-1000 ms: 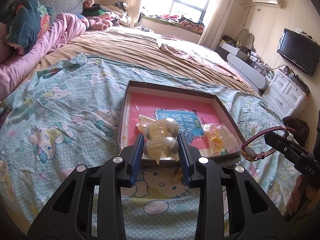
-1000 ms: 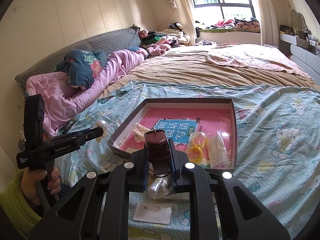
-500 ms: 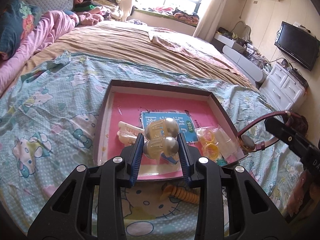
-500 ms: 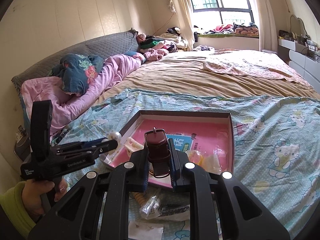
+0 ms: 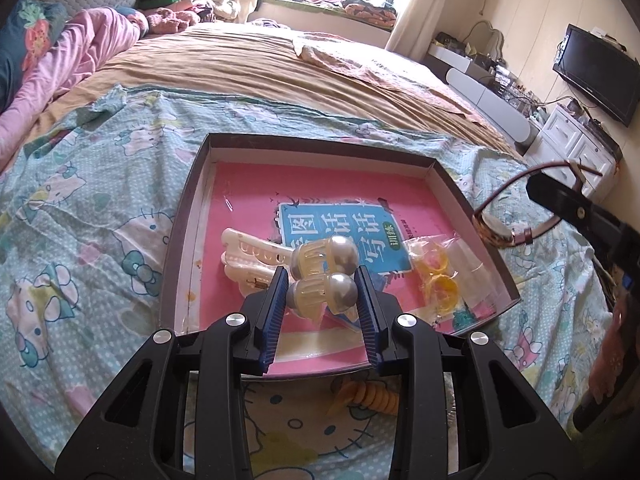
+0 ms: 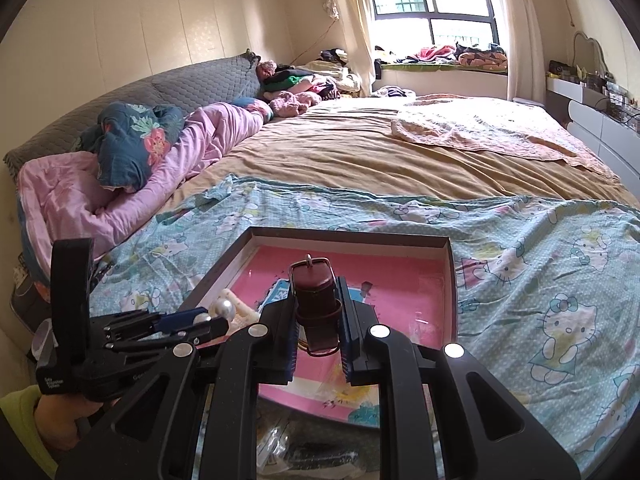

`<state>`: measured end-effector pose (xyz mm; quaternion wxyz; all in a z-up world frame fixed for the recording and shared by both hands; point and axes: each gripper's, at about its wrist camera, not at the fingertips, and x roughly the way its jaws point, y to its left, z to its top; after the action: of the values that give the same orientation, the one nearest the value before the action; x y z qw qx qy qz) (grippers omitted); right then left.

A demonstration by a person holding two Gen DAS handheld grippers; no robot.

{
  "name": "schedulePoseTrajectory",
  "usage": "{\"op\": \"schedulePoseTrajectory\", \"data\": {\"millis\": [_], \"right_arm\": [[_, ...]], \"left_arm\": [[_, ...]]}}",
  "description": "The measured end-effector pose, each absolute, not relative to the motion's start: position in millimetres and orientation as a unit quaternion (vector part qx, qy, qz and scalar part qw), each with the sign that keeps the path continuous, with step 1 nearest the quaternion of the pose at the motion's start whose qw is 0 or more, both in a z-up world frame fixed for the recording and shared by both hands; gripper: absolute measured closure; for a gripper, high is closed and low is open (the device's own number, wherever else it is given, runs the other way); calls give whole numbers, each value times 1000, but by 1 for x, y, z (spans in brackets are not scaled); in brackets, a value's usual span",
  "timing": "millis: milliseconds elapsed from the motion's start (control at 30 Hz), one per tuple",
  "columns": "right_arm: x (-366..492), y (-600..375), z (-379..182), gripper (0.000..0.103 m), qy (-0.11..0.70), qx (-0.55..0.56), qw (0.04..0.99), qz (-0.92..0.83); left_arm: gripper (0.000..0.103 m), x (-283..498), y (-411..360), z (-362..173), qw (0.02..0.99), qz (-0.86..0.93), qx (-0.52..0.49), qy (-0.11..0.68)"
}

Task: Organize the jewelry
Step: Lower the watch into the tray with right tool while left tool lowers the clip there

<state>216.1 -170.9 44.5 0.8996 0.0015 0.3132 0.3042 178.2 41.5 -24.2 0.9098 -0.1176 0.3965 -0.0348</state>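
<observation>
A shallow dark-rimmed box [image 5: 182, 224] with a pink floor and a blue booklet lies on the Hello Kitty sheet; it also shows in the right wrist view [image 6: 450, 280]. My left gripper [image 5: 322, 300] is shut on a translucent hair clip with two pearl balls [image 5: 324, 276], held over the box's near part. My right gripper [image 6: 318, 320] is shut on a brown leather watch [image 6: 316, 300], held above the box's near edge; the watch [image 5: 500, 236] hangs beside the box's right rim in the left wrist view. In the box lie a cream hair claw [image 5: 248, 260] and a bag of yellow rings [image 5: 438, 272].
An orange spiral hair tie [image 5: 372, 396] lies on the sheet in front of the box. Clear plastic packets [image 6: 288, 448] lie under my right gripper. Pink bedding and pillows [image 6: 120, 176] are at the left, a dresser and TV [image 5: 592, 76] at the right.
Both grippers have moved forward over the box with their loads. The box now looks nearer and larger in both views. Neither gripper has opened.
</observation>
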Motion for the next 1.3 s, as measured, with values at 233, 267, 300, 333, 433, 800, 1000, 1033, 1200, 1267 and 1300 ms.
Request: {"op": "schedulePoseTrajectory", "data": {"millis": [233, 267, 300, 333, 433, 800, 1000, 1033, 1200, 1267, 1300], "right_arm": [[239, -156, 35, 87, 327, 1, 895, 303], [242, -153, 32, 87, 330, 1, 894, 304], [244, -151, 30, 87, 332, 2, 893, 304], [246, -148, 28, 87, 335, 0, 891, 305], [253, -140, 21, 87, 345, -6, 888, 305], [271, -114, -3, 87, 376, -19, 873, 309], [276, -103, -12, 87, 391, -15, 865, 314], [276, -102, -13, 87, 393, -11, 864, 315], [278, -95, -20, 87, 408, -18, 858, 312], [277, -95, -23, 87, 415, -17, 855, 311], [277, -95, -24, 87, 416, -17, 854, 310]], "left_arm": [[77, 182, 42, -37, 904, -28, -110, 413], [77, 182, 42, -38, 903, -28, -108, 415], [77, 183, 42, -40, 903, -27, -107, 416], [77, 183, 42, -40, 903, -26, -106, 416], [77, 184, 40, -41, 904, -23, -98, 415], [77, 190, 50, -51, 897, -10, -106, 429], [77, 193, 56, -52, 898, 0, -107, 427], [77, 193, 58, -52, 898, 3, -109, 427], [77, 193, 63, -53, 897, 5, -114, 427], [77, 193, 63, -53, 897, 6, -113, 427], [77, 193, 63, -53, 897, 5, -113, 427]]}}
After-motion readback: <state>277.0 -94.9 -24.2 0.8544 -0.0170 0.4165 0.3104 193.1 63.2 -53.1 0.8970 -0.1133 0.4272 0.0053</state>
